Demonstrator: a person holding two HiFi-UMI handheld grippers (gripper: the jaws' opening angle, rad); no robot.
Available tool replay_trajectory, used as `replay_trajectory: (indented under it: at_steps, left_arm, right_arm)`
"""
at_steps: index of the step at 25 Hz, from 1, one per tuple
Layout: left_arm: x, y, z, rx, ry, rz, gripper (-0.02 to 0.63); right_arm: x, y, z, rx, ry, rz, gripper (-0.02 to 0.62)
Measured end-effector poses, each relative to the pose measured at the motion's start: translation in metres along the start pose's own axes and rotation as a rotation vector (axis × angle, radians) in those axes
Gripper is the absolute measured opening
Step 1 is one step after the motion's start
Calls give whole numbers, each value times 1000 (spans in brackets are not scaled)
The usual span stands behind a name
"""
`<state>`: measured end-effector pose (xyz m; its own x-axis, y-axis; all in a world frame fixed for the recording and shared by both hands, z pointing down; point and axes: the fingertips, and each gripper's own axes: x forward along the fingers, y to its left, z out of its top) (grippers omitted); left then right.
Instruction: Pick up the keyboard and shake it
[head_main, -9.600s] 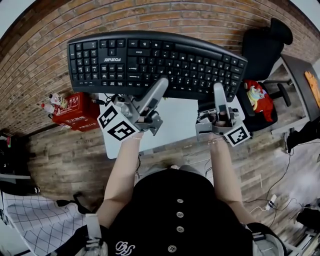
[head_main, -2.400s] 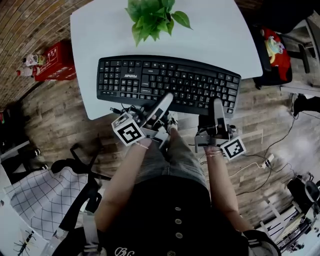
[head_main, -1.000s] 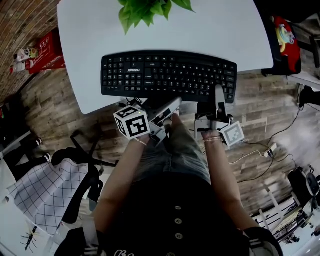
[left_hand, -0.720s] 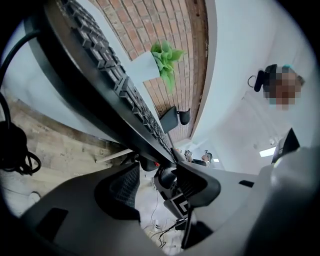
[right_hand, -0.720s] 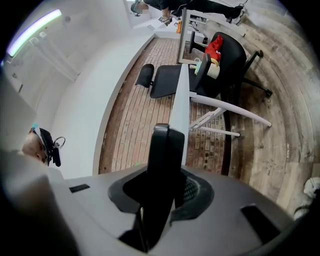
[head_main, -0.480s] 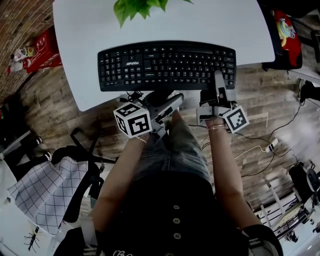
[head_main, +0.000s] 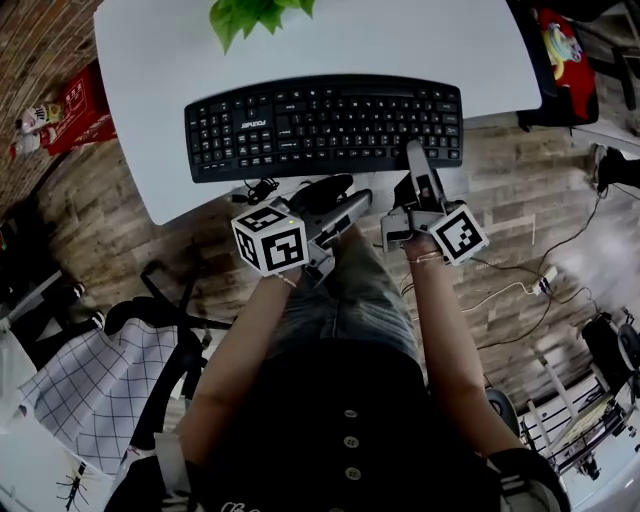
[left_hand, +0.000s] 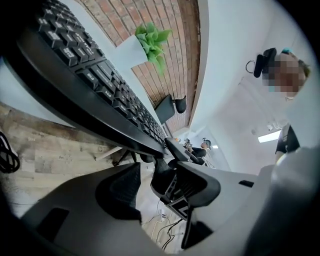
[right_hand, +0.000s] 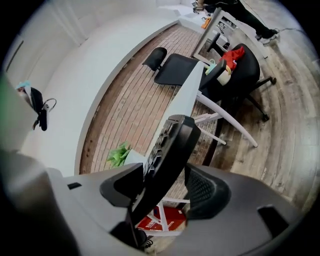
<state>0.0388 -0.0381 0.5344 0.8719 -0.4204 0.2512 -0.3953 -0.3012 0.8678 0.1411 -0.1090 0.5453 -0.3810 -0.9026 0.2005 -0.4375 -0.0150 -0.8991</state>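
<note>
we see keyboard (head_main: 325, 125) on white table (head_main: 400, 40), plant (head_main: 255, 12) at 12 o'clock; left gripper (head_main: 347, 195) wide, empty; right gripper (head_main: 415, 162) just opening round keyboard.

keyboard (head_main: 320, 125) | black, keys up | flat on white table (head_main: 480, 50), near edge

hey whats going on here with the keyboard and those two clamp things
A person holds a hand-held gripper in each hand at the front edge of a white table, where a black computer keyboard lies flat. The right hand-held gripper has the keyboard's near edge between its jaws, which have just been opening, so it is not clamping it. The left hand-held gripper is open and empty, just short of the keyboard.
</note>
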Motion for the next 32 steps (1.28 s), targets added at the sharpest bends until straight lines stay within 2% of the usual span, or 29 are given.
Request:
replay_trajectory:
  at_steps: [4, 9, 15, 20, 25, 29, 32]
  left_arm:
    - [-7, -4, -6, 11, 20, 10, 218]
    - [-19, -14, -1, 35, 1, 13, 218]
    - [-31, -26, 26, 106, -50, 17, 216]
    - [-40, -42, 57, 160, -131, 13, 145]
    - [-50, -67, 84, 256, -192, -4, 76]
    - [-56, -84, 107, 341, -237, 4, 49]
    - [-59, -88, 119, 391, -235, 29, 38]
  right_arm:
    - [-15, 1, -6, -28, 27, -66, 247]
    - [-32, 20, -16, -28, 60, -57, 249]
    - [-42, 52, -21, -73, 112, -23, 247]
    - [-40, 95, -22, -145, 134, 76, 245]
    - [-32, 145, -18, -235, 143, 190, 141]
    - [-25, 175, -15, -291, 151, 256, 71]
    - [-19, 193, -12, -368, 149, 284, 46]
